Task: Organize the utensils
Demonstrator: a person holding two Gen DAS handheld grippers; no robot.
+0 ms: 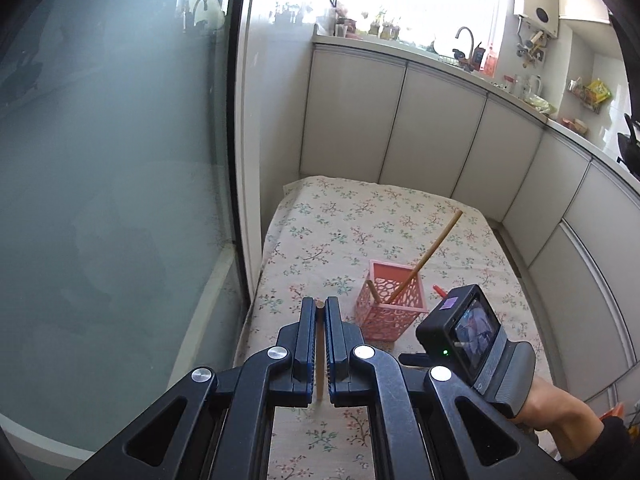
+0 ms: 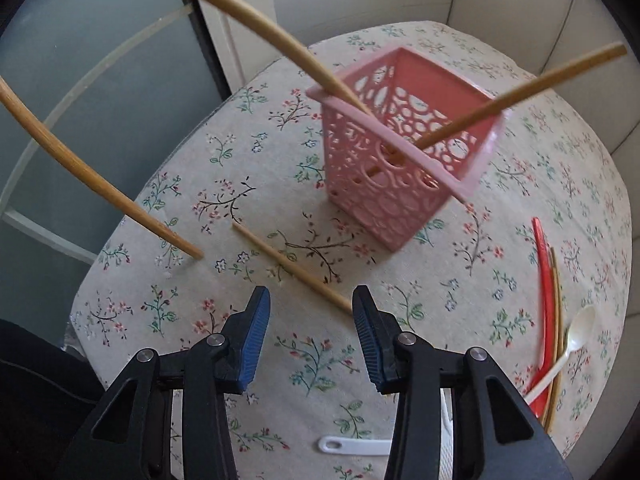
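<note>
Left fingers (image 1: 320, 308) clamp chopstick (image 1: 320, 356); right fingers (image 2: 311, 308) apart over floral tablecloth (image 2: 224, 184) (kitchen cabinets (image 1: 432, 128) behind).

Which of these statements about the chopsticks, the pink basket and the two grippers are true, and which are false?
1. The left gripper is shut on a chopstick. True.
2. The right gripper holds a spoon. False: it is open and holds nothing.
3. The pink basket contains two chopsticks. True.
4. The basket lies on its side. False: it stands upright.
5. The white spoon lies on the tablecloth beside red utensils. True.
</note>
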